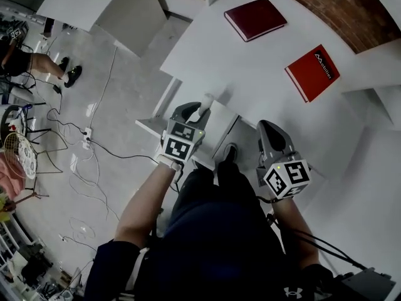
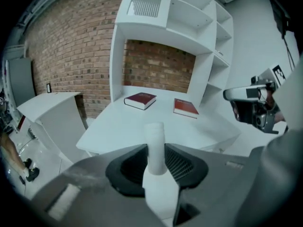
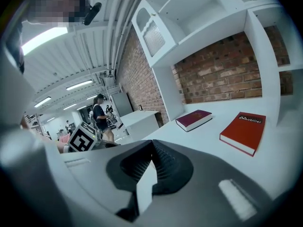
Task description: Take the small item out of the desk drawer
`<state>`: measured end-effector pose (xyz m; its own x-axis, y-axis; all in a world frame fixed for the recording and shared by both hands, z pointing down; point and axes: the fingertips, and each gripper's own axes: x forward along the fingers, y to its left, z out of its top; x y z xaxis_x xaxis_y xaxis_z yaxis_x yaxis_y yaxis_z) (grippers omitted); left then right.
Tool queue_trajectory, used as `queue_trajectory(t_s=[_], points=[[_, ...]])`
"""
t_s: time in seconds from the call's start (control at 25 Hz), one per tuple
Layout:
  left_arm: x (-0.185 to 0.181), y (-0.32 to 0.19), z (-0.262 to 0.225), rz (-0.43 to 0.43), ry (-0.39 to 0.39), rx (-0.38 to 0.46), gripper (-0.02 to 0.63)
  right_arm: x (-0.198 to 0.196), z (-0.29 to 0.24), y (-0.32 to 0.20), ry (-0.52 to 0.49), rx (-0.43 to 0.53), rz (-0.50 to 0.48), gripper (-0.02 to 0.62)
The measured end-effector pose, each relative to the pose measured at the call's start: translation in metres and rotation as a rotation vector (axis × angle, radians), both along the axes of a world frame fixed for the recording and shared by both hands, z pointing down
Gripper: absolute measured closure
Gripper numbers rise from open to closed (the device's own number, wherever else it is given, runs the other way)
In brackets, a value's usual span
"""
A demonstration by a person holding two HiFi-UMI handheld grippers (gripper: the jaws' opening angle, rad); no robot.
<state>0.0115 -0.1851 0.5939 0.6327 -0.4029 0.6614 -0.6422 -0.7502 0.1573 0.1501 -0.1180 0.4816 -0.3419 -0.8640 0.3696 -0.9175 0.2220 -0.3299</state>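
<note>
A small white bottle-shaped item (image 1: pixel 204 103) sits between the jaws of my left gripper (image 1: pixel 199 113), which is shut on it just in front of the desk's front edge. In the left gripper view the item (image 2: pixel 155 143) stands upright between the two dark pads (image 2: pixel 177 162), its neck poking above them. My right gripper (image 1: pixel 267 129) hangs to the right of it, jaws together, nothing between them (image 3: pixel 151 150). Below the white desk (image 1: pixel 250 86) a drawer (image 1: pixel 219 127) looks pulled out, its inside mostly hidden by the grippers.
A dark red book (image 1: pixel 255 19) and a red book (image 1: pixel 312 72) lie on the desk, with white shelves (image 2: pixel 189 18) above it. Cables and a power strip (image 1: pixel 87 134) lie on the floor at left, near a second white desk (image 1: pixel 94 5). A person's legs (image 1: pixel 44 63) show at far left.
</note>
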Motion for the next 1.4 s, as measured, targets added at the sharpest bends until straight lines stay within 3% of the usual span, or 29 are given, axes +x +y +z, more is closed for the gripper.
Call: queue_trajectory(t_s=[0.2, 0.44, 0.8, 1.16, 1.4], points=[[-0.008, -0.014, -0.032, -0.059, 0.054, 0.055, 0.482, -0.006, -0.015, -0.006, 0.011, 0.040, -0.016, 0.592], [-0.001, -0.054, -0.022, -0.056, 0.009, 0.099, 0.482, -0.001, -0.037, -0.016, 0.031, 0.091, 0.001, 0.592], [0.020, -0.093, 0.032, -0.023, -0.124, 0.028, 0.482, 0.033, -0.056, -0.005, 0.065, 0.106, 0.094, 0.592], [0.048, -0.097, 0.086, 0.104, -0.254, -0.099, 0.482, 0.047, -0.050, 0.004, 0.075, 0.074, 0.139, 0.592], [0.058, -0.103, 0.098, 0.133, -0.312, -0.090, 0.480, 0.048, -0.044, 0.005, 0.067, 0.056, 0.148, 0.592]])
